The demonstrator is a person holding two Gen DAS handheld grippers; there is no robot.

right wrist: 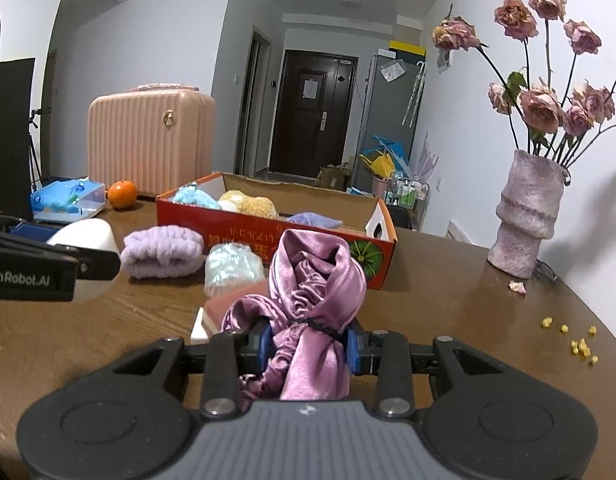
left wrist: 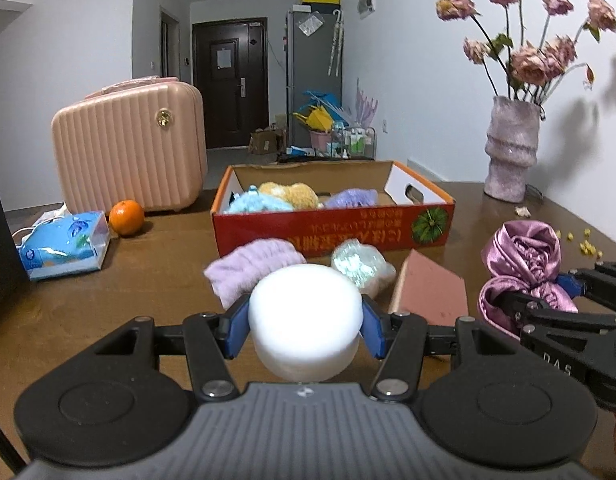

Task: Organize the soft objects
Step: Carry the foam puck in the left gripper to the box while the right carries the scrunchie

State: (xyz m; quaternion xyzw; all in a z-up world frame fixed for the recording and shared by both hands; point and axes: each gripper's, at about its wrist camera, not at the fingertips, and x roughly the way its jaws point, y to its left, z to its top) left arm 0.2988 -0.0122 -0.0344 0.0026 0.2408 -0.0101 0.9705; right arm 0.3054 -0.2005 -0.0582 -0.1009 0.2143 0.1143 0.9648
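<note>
Above brown wooden table [left wrist: 108, 300], near its front edge: left gripper [left wrist: 306, 320] part-open, clamped on white round foam puck [left wrist: 306, 316]; right gripper [right wrist: 309, 340] nearly closed, pinching purple satin bundle [right wrist: 311, 280]. Step: carrying both. Next: lift over red cardboard box [left wrist: 331, 228] wall mid-table, drop inside.

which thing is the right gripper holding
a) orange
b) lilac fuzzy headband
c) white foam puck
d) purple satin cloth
d: the right gripper is clamped on the bunched purple satin cloth, while the white foam puck sits in the left gripper.
</note>
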